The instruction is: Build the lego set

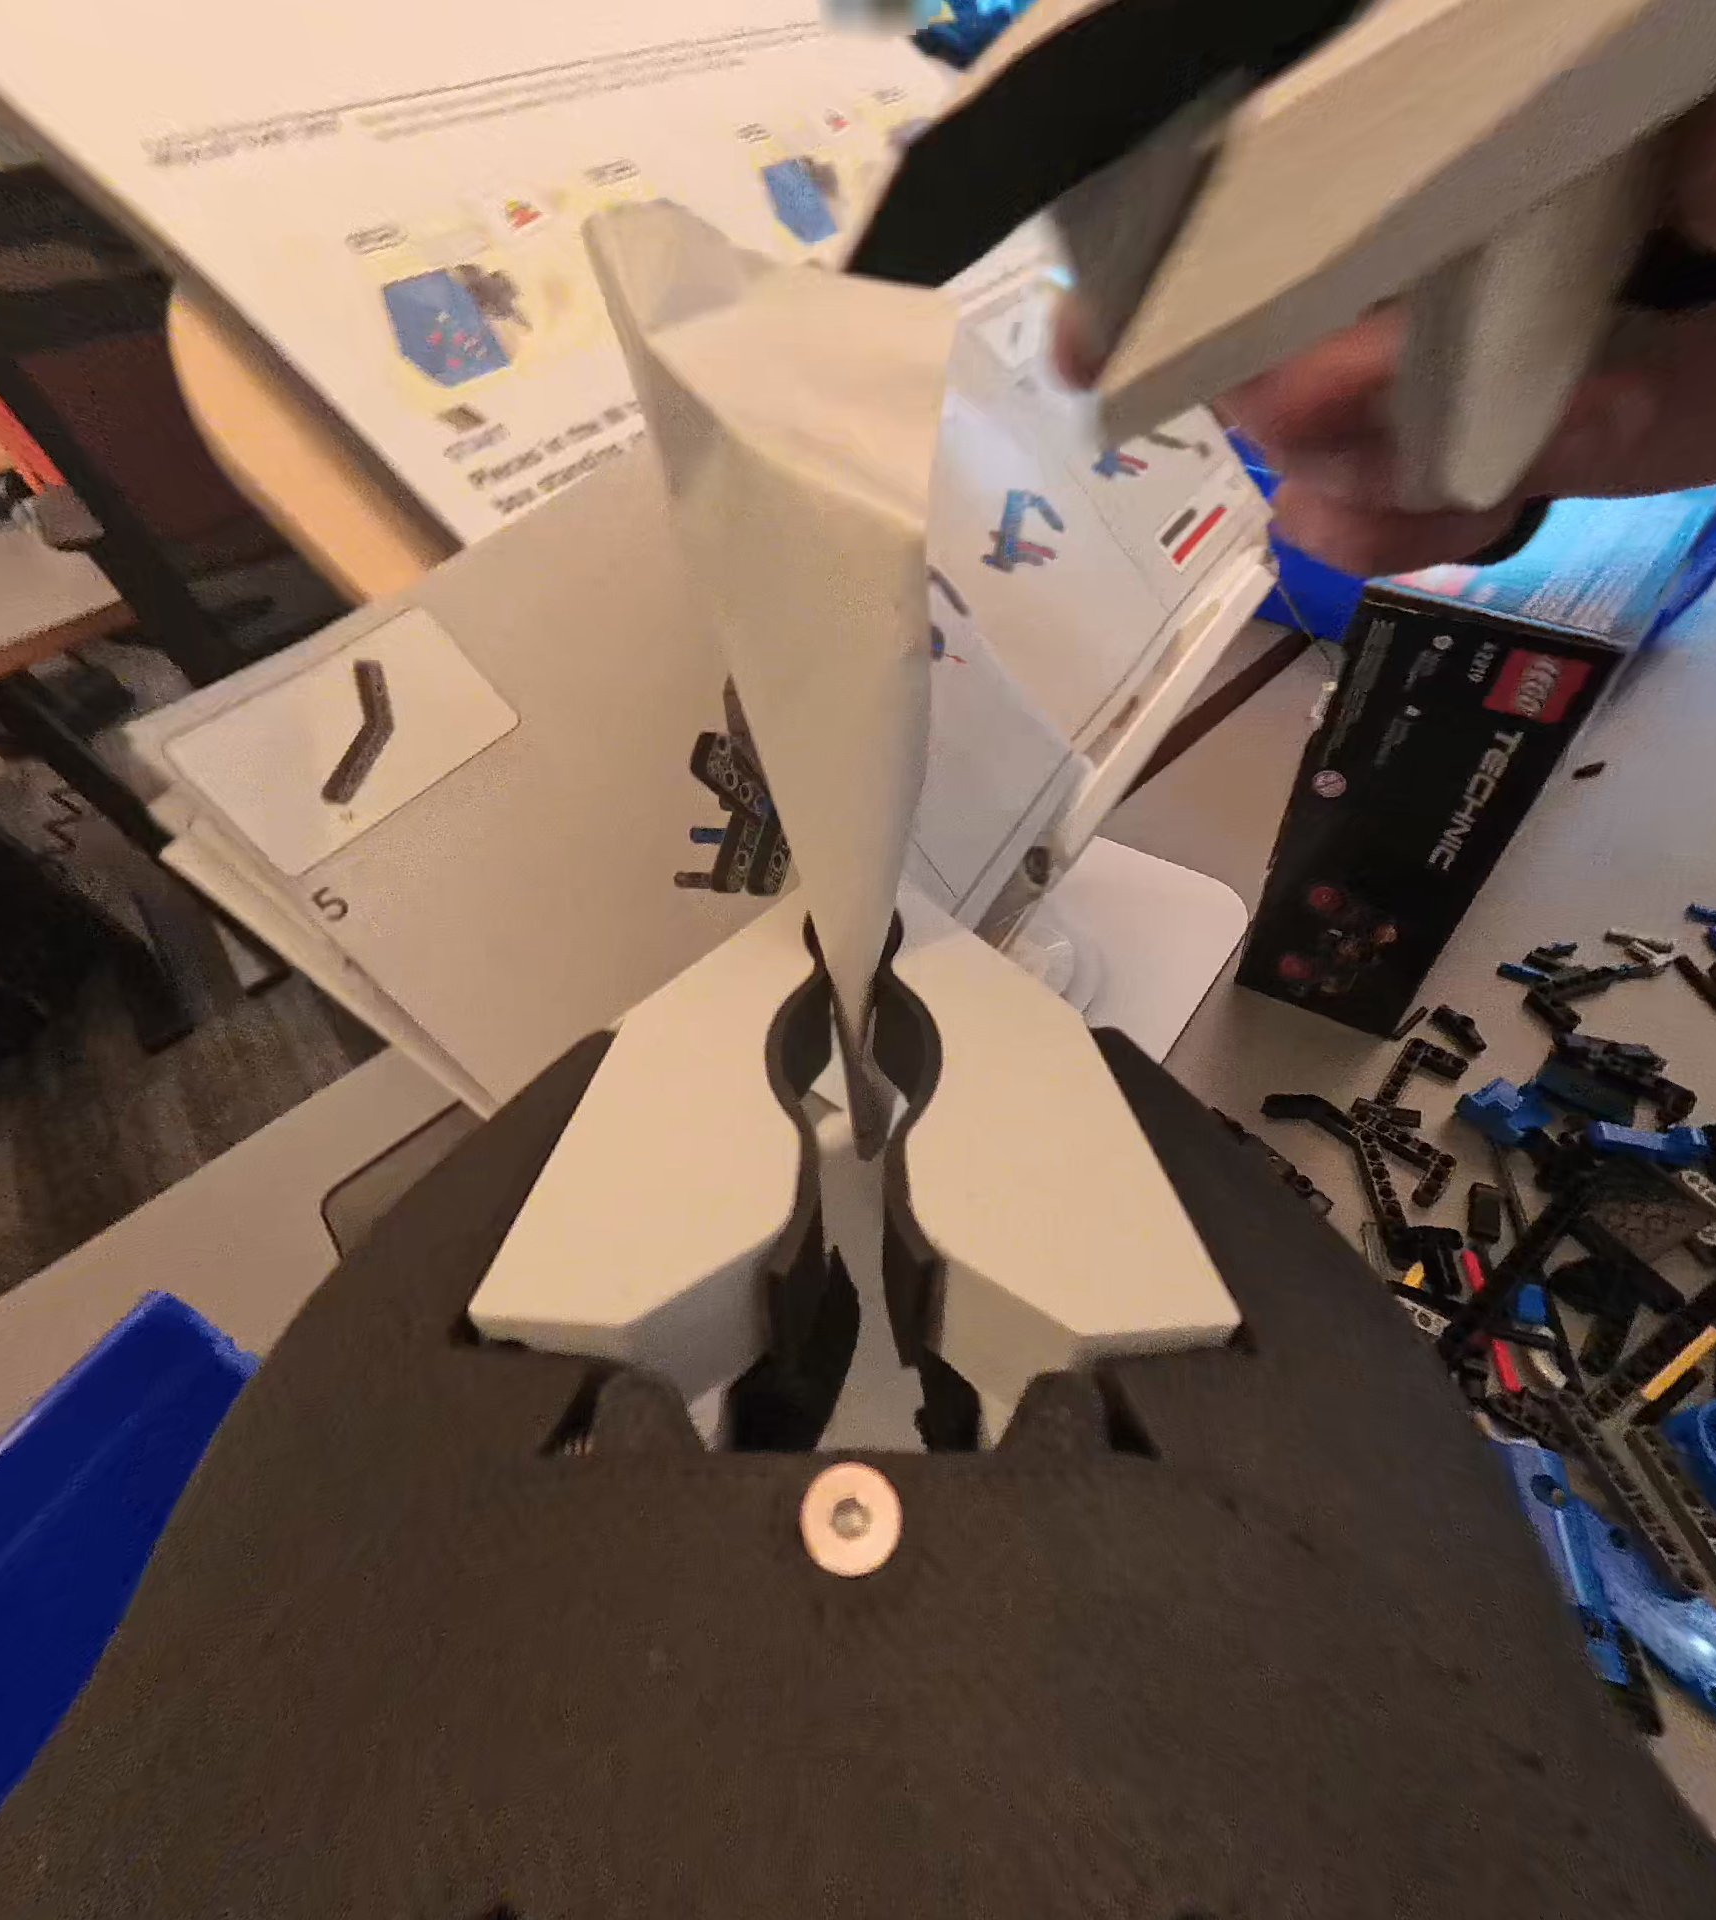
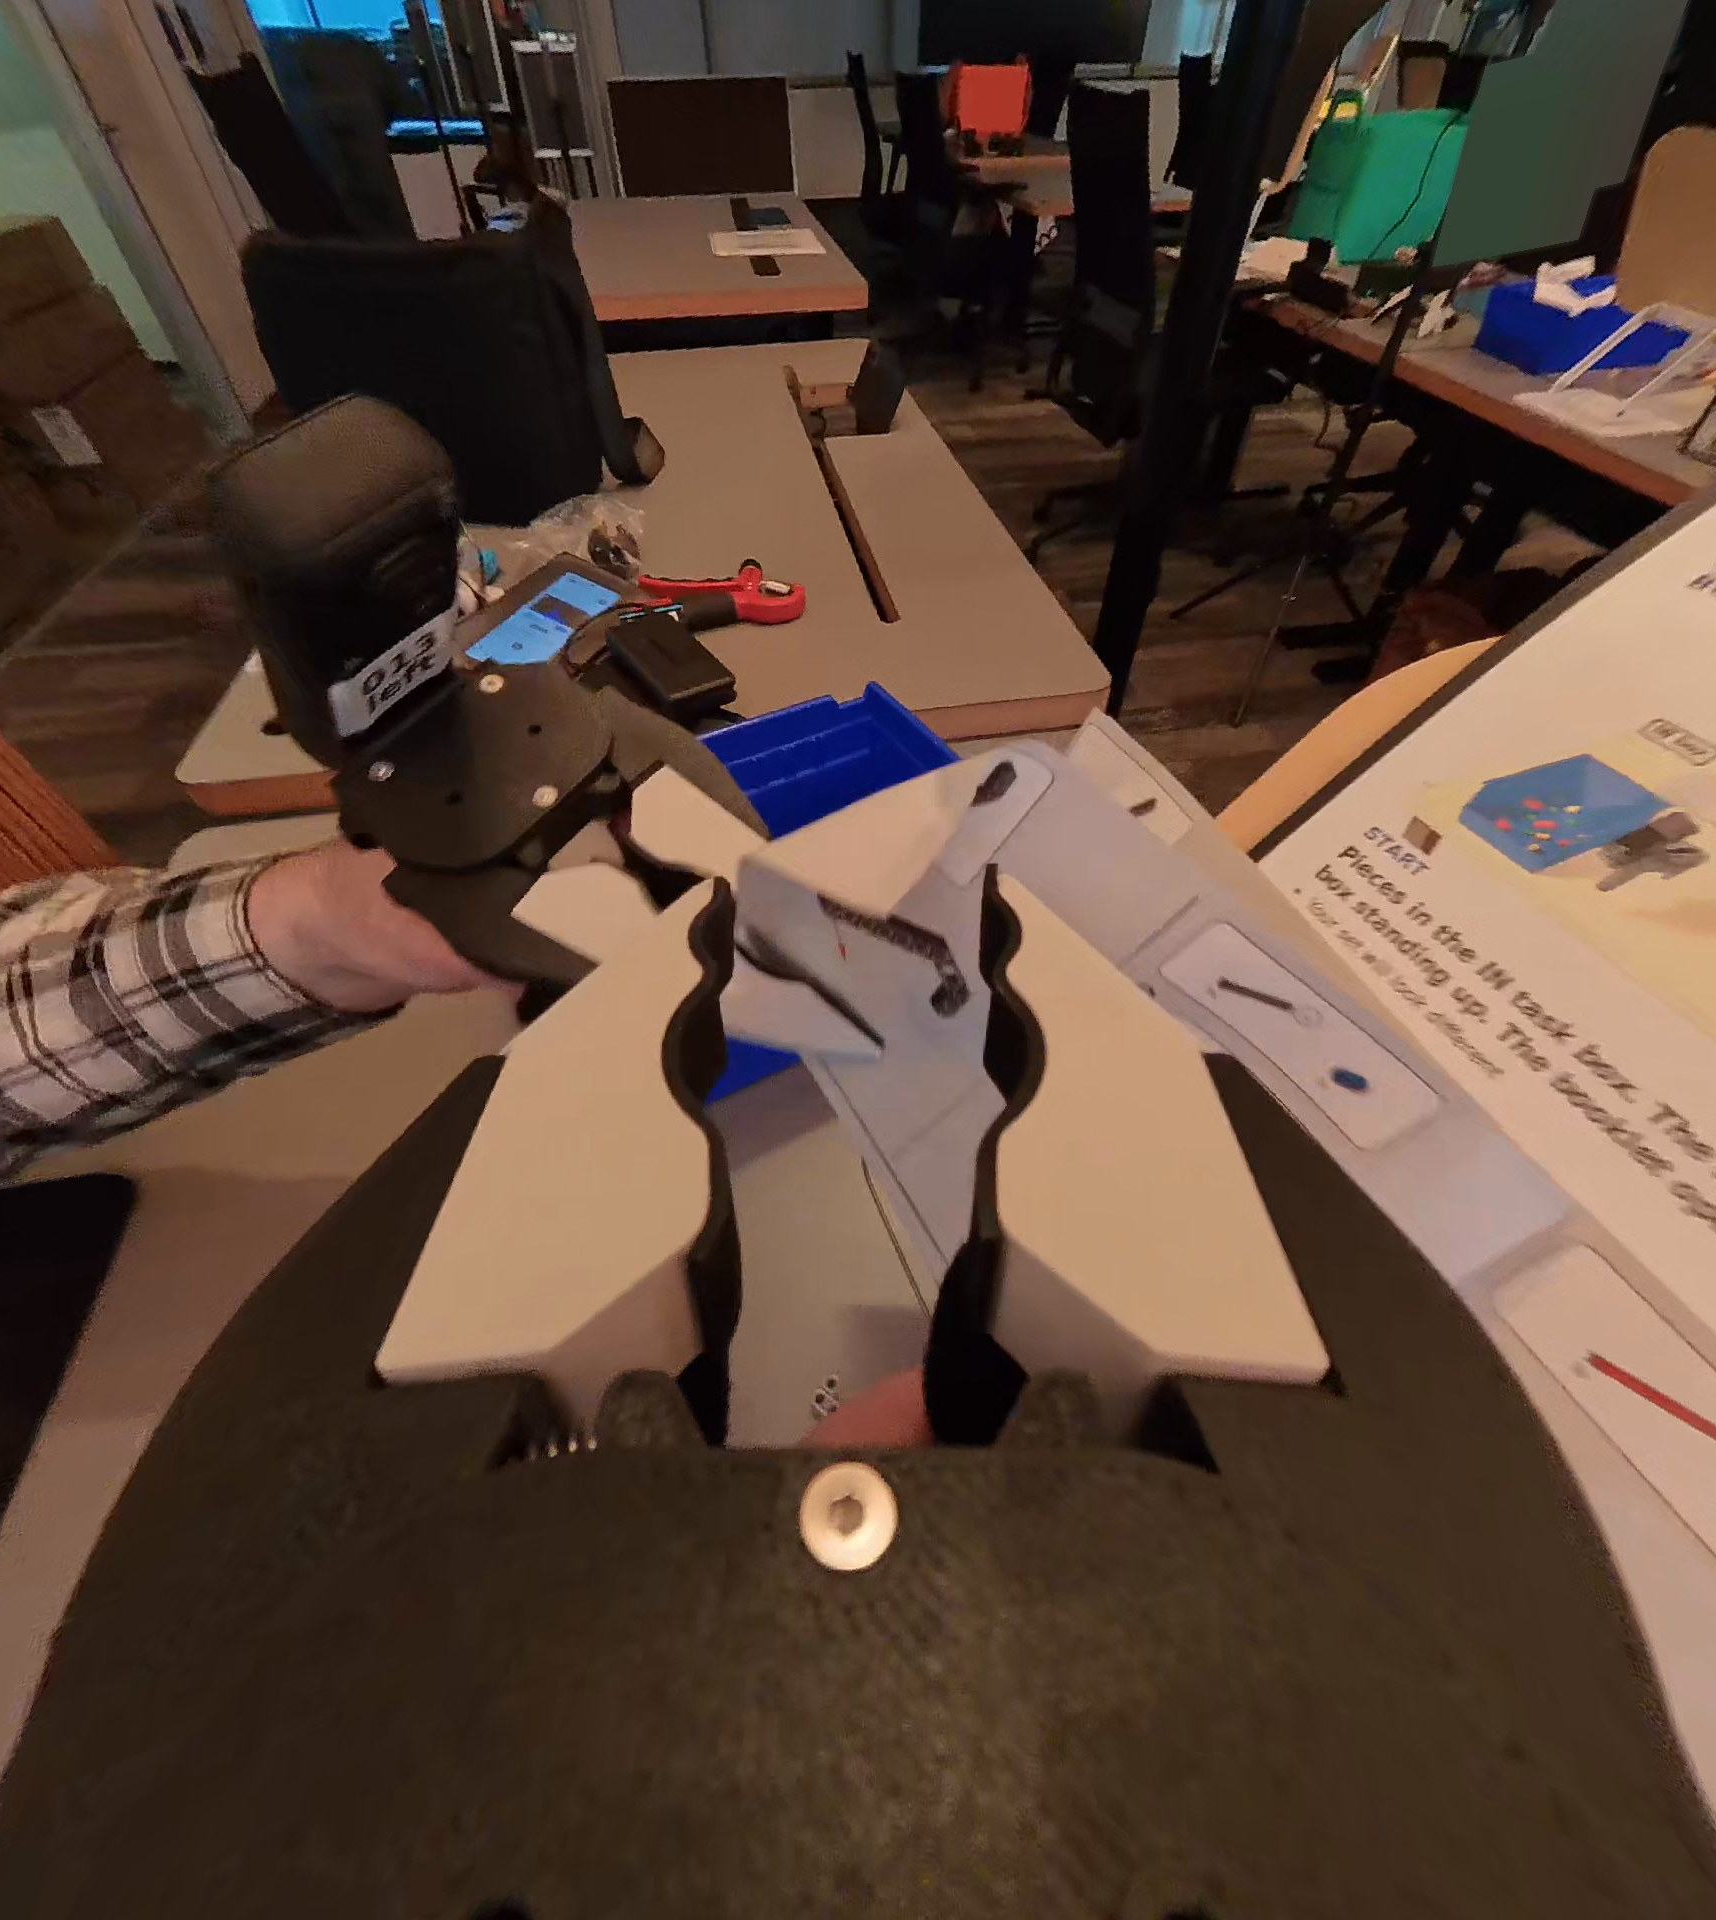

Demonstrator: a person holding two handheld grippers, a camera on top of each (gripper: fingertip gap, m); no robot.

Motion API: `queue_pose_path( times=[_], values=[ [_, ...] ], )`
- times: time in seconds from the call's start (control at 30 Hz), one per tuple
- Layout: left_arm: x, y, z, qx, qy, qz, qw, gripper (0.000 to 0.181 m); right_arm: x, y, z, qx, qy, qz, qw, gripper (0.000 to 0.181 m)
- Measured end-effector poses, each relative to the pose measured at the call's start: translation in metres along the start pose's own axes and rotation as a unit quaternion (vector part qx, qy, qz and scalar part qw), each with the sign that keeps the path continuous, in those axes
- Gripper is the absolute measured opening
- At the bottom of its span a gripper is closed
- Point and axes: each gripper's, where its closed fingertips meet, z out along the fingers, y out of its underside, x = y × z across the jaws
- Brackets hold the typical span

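Note:
The instruction booklet (image 1: pixel 521 727) stands open on a white stand at the table's far edge. My left gripper (image 1: pixel 854 956) is shut on one of its pages (image 1: pixel 802 468), which rises curled from between the fingers. The right gripper (image 1: pixel 1249 208), held by a hand, hovers above the booklet's right side. In the right wrist view my right gripper (image 2: pixel 849 914) is open, with the lifted page (image 2: pixel 833 966) between its fingers, not pinched. The left gripper (image 2: pixel 667 831) holds that page from the left. A pile of loose black and blue lego pieces (image 1: pixel 1560 1247) lies on the table to the right.
The black lego box (image 1: pixel 1436 790) stands right of the booklet. A blue bin (image 1: pixel 33 1558) sits at the left front and also shows in the right wrist view (image 2: pixel 812 748). A large printed sheet (image 2: pixel 1612 883) leans behind the booklet. A phone (image 2: pixel 542 613) and a red tool (image 2: pixel 729 597) lie on the far table. One gripper's finger ends stand about 8 cm off the other's.

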Motion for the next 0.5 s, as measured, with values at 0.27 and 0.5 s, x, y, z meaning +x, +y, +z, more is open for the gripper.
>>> queue_pose_path(
  times=[0.27,0.5],
  values=[
    [-0.033,0.007,-0.006,-0.006,-0.005,-0.062,0.998,0.007,-0.007,0.08,0.003,-0.192,0.111,-0.245,0.944,0.026],
    [-0.04,0.023,-0.005,-0.005,0.002,-0.111,0.994,0.009,0.007,0.135,0.041,-0.304,0.145,-0.371,0.865,0.019]
  ],
)
